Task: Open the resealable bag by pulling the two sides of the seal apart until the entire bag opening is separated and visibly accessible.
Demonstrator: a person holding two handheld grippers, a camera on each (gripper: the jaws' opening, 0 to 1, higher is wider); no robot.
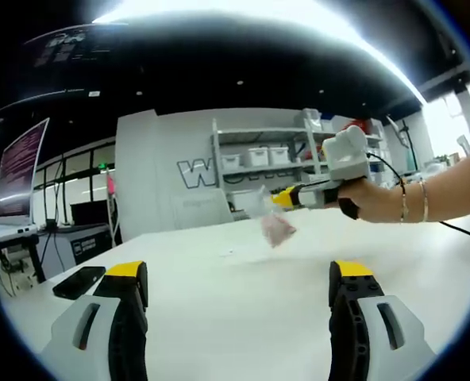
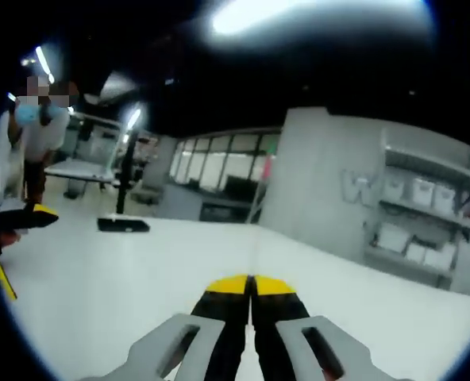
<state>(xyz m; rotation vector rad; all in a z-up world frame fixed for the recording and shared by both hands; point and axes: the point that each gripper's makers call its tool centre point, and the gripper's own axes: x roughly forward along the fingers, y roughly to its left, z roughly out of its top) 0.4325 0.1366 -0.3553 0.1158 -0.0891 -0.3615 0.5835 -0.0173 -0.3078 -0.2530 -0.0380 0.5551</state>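
A clear resealable bag (image 1: 273,225) with something pinkish inside hangs just above the white table (image 1: 219,309). In the left gripper view my right gripper (image 1: 283,198) comes in from the right, held by a hand, with its yellow tips shut on the bag's upper edge. My left gripper (image 1: 240,274) stands open at the bottom of that view, nothing between its jaws, well short of the bag. In the right gripper view my right gripper (image 2: 251,286) shows its jaws pressed together; the bag itself is hidden there. A yellow-tipped finger (image 2: 30,217) of the left gripper shows at the left edge.
A black phone (image 1: 78,282) (image 2: 124,225) lies near the table's far left edge. A monitor (image 1: 21,171) stands on a desk beyond. Shelves with white bins (image 1: 259,155) line the grey back wall. A person (image 2: 40,135) stands behind the table.
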